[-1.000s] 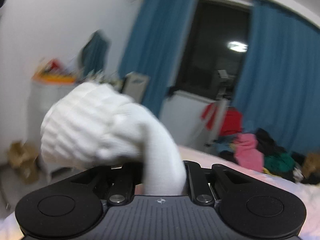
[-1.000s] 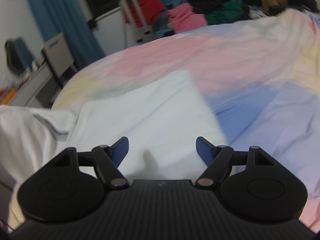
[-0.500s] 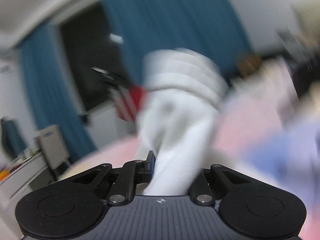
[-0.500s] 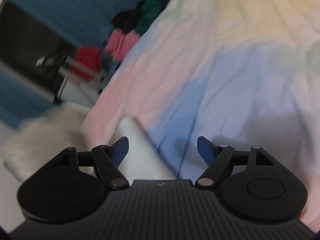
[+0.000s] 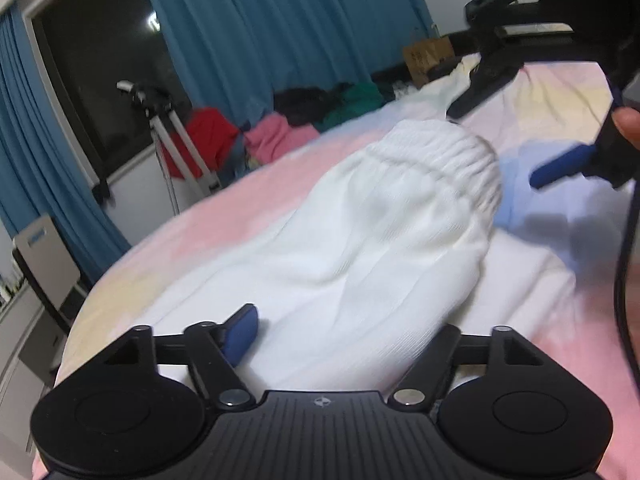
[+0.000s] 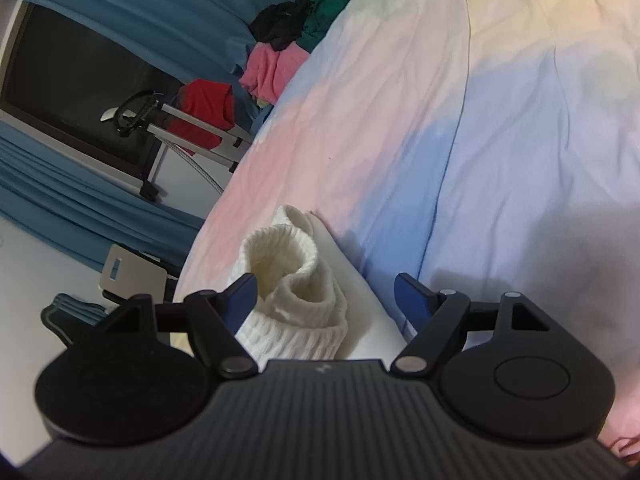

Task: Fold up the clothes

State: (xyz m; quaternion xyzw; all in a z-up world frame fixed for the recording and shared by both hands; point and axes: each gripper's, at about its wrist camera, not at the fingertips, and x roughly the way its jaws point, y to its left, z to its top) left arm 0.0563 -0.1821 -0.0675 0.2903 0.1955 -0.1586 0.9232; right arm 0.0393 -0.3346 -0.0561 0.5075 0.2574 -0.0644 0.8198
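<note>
A white garment [image 5: 360,248] lies on the pastel bedsheet [image 5: 224,220], its sleeve stretched away and ending in a ribbed cuff [image 5: 440,160]. My left gripper [image 5: 344,332] is open, and the sleeve lies loose between its spread fingers. The right finger is hidden behind the cloth. My right gripper [image 6: 326,296] is open too, with the rolled cuff [image 6: 296,280] sitting between its blue pads, close to the left one. In the left wrist view, the right gripper [image 5: 494,147] hovers over the cuff, held by a hand [image 5: 628,128].
A heap of pink, red, green and black clothes [image 5: 280,136] lies at the bed's far edge. A metal stand [image 5: 160,120] rises before blue curtains [image 5: 260,32]. There is a cardboard box [image 5: 428,56] far right and a grey chair [image 5: 44,256] left of the bed.
The left gripper, earlier shut on the sleeve and holding it up in the air, has come down to the bed and opened. The right gripper swung over to the cuff.
</note>
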